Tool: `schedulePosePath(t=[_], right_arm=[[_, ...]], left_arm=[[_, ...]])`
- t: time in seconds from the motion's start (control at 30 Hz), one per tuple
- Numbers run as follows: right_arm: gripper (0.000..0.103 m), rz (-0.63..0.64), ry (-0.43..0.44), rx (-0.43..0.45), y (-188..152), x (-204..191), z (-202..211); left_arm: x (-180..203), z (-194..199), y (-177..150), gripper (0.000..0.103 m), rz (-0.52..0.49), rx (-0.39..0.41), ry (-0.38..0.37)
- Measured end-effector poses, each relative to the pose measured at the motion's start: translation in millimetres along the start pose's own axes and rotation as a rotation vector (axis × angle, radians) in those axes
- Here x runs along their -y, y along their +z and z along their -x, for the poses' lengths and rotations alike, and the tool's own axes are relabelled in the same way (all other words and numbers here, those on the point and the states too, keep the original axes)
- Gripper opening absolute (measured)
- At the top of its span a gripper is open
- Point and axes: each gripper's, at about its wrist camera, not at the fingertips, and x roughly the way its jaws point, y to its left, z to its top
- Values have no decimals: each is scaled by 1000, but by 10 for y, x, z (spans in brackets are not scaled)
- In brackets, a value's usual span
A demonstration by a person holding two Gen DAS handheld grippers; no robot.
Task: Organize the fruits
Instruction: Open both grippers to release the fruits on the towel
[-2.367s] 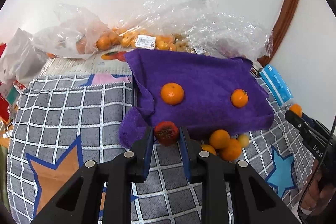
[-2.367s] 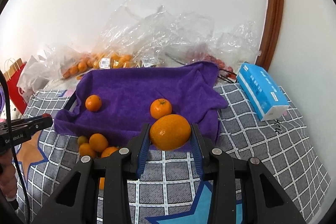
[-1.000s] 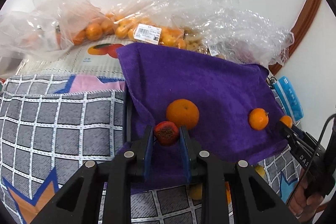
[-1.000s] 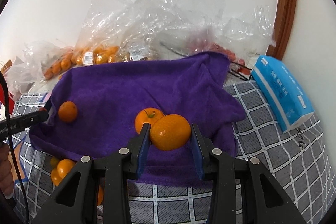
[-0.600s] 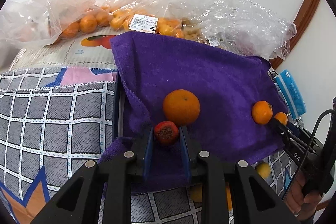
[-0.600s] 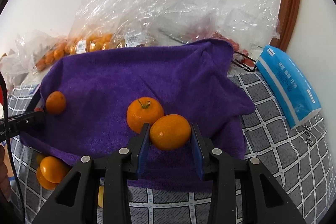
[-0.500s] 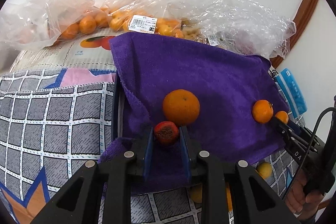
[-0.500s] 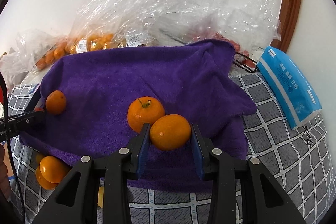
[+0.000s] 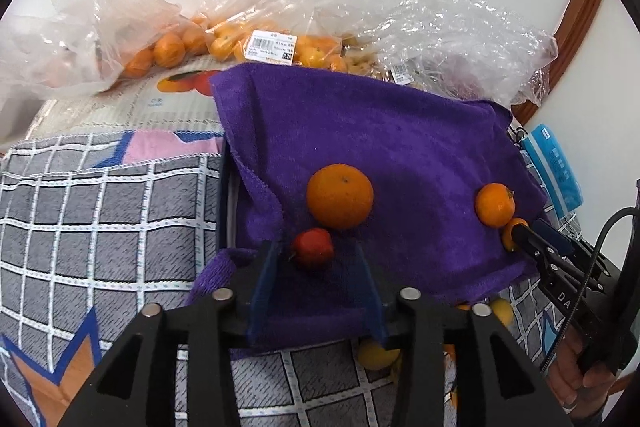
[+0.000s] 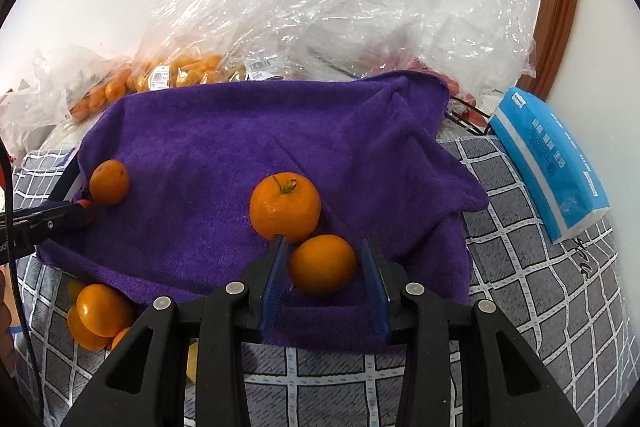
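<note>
A purple towel is spread over the checked cloth. My left gripper hovers at the towel's near left edge, its jaws opening. The small red fruit lies on the towel between the fingers with a gap on each side. Just behind it sits a large orange. My right gripper is also opening. An orange rests on the towel between its pads, which stand just clear of it. This orange touches a stemmed orange.
Clear plastic bags of oranges pile up against the wall behind the towel. A blue tissue pack lies at the right. Several loose oranges sit on the checked cloth below the towel's front left edge. A person's hand holds the right gripper.
The left jaws have spread and let go of the red fruit, which now lies on the towel. The right jaws have widened a little around the orange. Both hands have stayed in place.
</note>
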Motion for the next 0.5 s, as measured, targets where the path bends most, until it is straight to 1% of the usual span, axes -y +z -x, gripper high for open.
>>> schedulePosePath(t=[0.07, 0.23, 0.33, 0.5], right_arm=[[45, 0, 1, 7, 2, -15, 65], [52, 2, -8, 29, -12, -60, 264], [52, -5, -8, 42, -42, -91, 387], [52, 7, -11, 64, -140, -175, 596]], left_arm=[[-2, 71, -18, 46, 2, 15, 2], [-16, 225, -66, 46, 18, 28, 20], [-36, 362, -131, 46, 38, 47, 31], [-44, 566, -246, 46, 36, 75, 27]])
